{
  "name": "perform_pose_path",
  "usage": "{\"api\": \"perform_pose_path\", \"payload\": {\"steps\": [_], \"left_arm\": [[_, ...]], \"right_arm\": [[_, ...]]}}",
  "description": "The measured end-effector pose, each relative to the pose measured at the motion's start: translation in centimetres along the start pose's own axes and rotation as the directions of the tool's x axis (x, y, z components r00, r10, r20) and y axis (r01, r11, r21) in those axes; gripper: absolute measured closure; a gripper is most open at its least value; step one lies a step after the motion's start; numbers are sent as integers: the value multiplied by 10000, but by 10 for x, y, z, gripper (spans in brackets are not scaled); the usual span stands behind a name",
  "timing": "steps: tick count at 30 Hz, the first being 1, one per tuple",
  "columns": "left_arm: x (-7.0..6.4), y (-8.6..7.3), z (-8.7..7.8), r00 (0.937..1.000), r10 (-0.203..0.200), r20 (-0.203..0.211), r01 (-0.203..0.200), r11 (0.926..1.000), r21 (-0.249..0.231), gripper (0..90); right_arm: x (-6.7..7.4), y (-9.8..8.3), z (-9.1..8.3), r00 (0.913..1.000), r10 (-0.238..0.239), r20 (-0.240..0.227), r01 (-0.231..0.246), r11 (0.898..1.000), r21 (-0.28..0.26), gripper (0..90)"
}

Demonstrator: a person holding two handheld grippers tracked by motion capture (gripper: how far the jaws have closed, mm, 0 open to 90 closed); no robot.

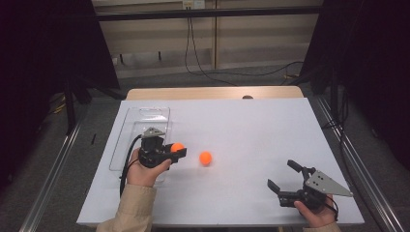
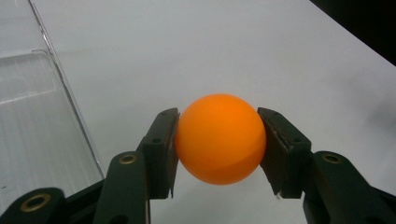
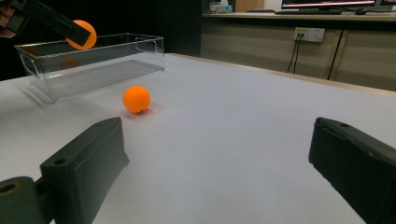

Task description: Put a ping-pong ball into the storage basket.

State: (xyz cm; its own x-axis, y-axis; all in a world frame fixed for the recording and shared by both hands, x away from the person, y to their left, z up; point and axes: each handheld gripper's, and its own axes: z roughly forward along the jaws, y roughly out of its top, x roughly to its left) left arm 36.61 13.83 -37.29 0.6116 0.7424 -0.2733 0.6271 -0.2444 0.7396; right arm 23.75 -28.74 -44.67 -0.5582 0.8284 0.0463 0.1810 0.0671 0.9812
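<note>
Table [image 1: 251,145] white, wide.

Clear bin [image 1: 145,116] at 10 o'clock, long side toward left hand.

Left gripper [image 1: 180,151] beside bin's right wall, clamped on orange ball [image 2: 219,138], ball raised off table.

Right gripper [image 1: 283,175] at 5 o'clock, jaws spread wide, nothing between them, resting low.

Second ball [image 1: 205,157] loose on table at centre, just right of left gripper.

Likely step: carry held ball over bin. Advice: keep squeeze steady, clear wall first, lower inside, then release low so ball doesn't bounce out.
</note>
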Motion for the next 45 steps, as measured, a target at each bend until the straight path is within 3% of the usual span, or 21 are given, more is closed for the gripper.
{"api": "perform_pose_path", "payload": {"steps": [15,45], "left_arm": [[3,4,-4,9998,148,-93,-149,9999,-35,508],[14,13,-16,9997,-71,-248,63,9995,-311,509]], "right_arm": [[0,0,0,10000,2,-1,-2,10000,-8,31],[0,0,0,10000,-40,-9,40,10000,32,31]]}}
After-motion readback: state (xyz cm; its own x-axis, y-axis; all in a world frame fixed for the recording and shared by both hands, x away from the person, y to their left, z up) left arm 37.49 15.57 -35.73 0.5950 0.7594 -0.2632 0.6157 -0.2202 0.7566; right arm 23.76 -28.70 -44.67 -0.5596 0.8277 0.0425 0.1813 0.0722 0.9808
